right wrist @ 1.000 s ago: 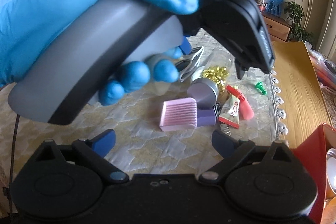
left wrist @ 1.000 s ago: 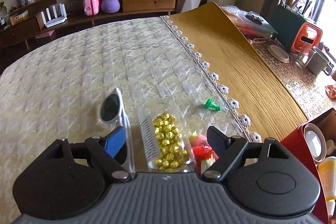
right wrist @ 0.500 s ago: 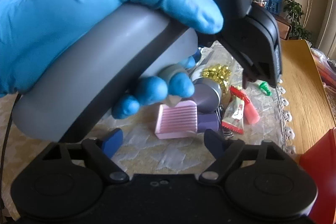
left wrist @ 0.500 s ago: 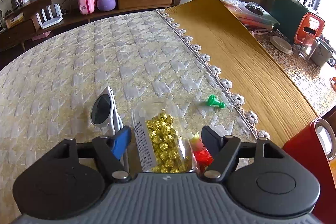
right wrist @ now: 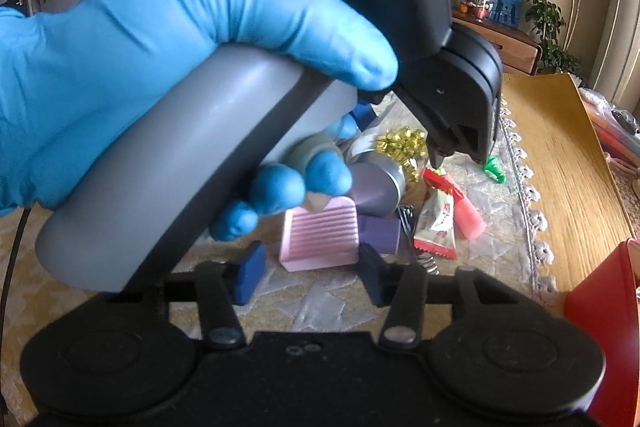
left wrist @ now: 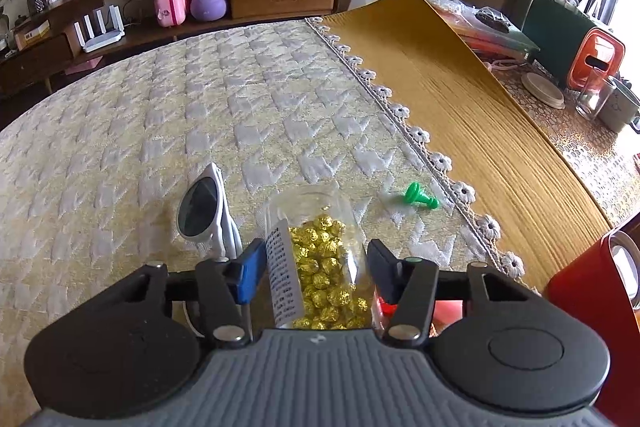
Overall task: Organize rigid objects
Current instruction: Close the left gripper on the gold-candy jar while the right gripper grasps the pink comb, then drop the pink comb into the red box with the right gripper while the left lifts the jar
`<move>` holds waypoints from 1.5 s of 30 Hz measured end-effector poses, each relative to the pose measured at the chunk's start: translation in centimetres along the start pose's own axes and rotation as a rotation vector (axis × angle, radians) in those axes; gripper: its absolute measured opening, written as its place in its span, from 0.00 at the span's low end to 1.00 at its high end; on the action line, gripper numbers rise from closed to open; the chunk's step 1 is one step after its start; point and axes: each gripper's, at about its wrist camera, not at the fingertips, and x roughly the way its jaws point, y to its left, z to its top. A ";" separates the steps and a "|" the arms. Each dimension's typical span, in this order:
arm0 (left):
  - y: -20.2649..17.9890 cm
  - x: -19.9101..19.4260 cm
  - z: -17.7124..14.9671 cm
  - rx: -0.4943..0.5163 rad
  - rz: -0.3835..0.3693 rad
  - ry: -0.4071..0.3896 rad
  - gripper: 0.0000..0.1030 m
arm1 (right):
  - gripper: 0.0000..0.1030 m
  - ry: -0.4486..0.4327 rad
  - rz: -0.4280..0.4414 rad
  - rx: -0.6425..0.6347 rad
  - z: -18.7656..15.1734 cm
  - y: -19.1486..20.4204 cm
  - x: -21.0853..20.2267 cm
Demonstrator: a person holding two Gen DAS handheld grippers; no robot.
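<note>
**Both claws narrowed since a second ago; jar now flanked**

Left wrist view: the left gripper point(left wrist: 316, 267) has drawn its jaws in and is closing around a clear jar point(left wrist: 316, 251) of gold-wrapped sweets lying on the quilted tablecloth point(left wrist: 200, 115). Whether the pads press the glass cannot be told. White sunglasses point(left wrist: 204, 215) lie just left of the jar; a green peg point(left wrist: 420, 197) sits near the lace edge; a red box point(left wrist: 580, 291) stands at right.

Right wrist view: the right gripper point(right wrist: 310, 273) is closing, released, with nothing gripped; a pink comb point(right wrist: 320, 239) lies just beyond its tips. A blue-gloved hand point(right wrist: 140, 67) holds the other gripper above. A snack packet point(right wrist: 438, 223) lies beside a purple block point(right wrist: 380, 235).
</note>
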 end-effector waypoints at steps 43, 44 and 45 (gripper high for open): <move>-2.3 -12.2 -4.4 -0.044 0.009 -0.069 0.50 | 0.39 -0.107 -0.139 0.181 -5.2 -7.0 -14.0; -2.4 -12.7 -4.4 -0.044 0.009 -0.076 0.50 | 0.39 -0.109 -0.145 0.183 -5.3 -7.2 -14.4; -2.5 -13.2 -4.3 -0.044 0.006 -0.081 0.50 | 0.39 -0.110 -0.150 0.187 -5.5 -7.5 -14.8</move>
